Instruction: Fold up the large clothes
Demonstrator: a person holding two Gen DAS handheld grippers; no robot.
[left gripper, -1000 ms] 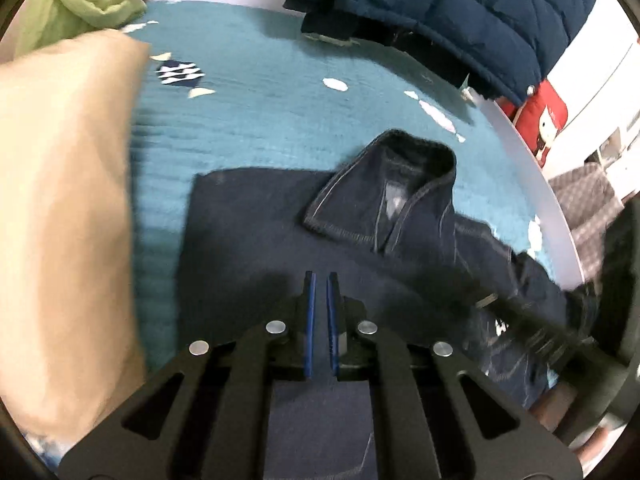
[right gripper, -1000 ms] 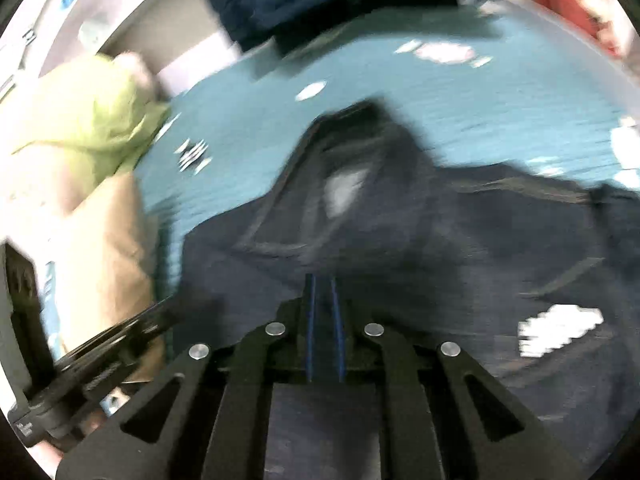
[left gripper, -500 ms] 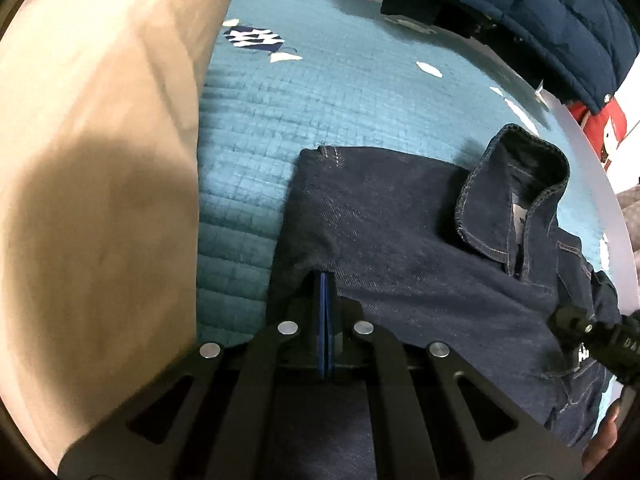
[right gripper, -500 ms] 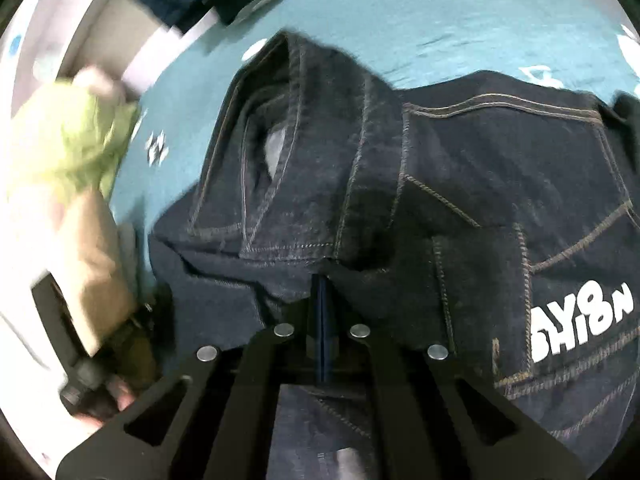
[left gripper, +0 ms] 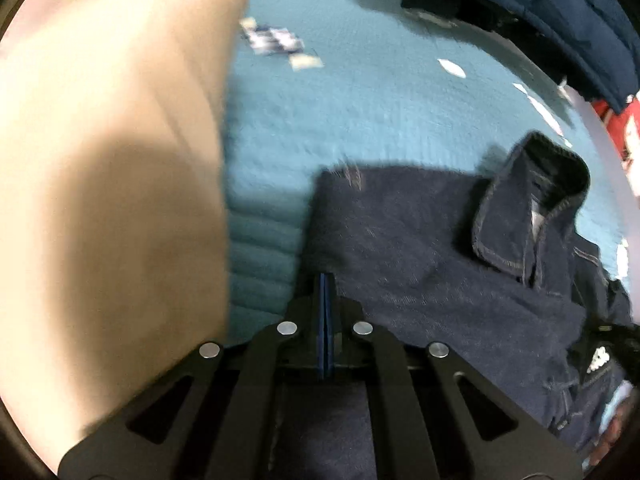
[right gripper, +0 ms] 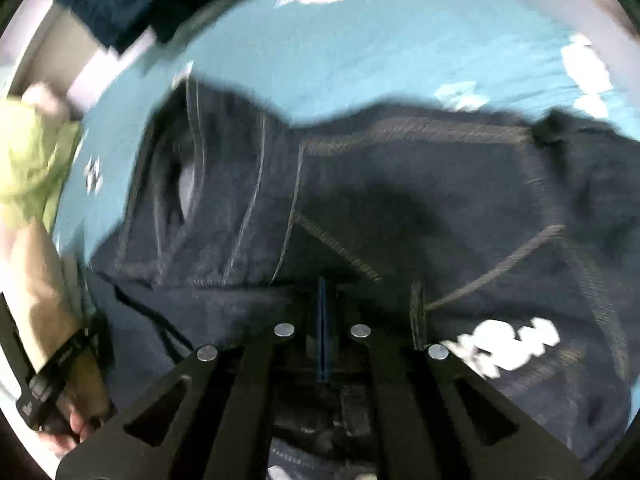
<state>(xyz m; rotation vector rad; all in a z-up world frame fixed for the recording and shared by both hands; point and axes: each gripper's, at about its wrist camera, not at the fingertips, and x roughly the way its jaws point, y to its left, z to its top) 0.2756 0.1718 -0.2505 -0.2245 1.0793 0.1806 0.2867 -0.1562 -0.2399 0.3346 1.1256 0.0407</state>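
A dark blue denim jacket lies on the teal bedspread, its collar standing up at the right. My left gripper is shut on the jacket's left edge, and denim runs back under its fingers. In the right wrist view the jacket fills the middle, with white lettering at the lower right. My right gripper is shut on a fold of the denim beside the collar. The left gripper, held by a hand, shows at the lower left of that view.
A large beige pillow stands close on the left. A navy puffer jacket lies at the far edge of the bed. A light green garment is heaped behind the pillow. A red item sits beyond the bed's right edge.
Both grippers' pads have closed fully together on the denim. The left view has swung towards the pillow, so the collar now sits further right. The right gripper has moved in over the jacket.
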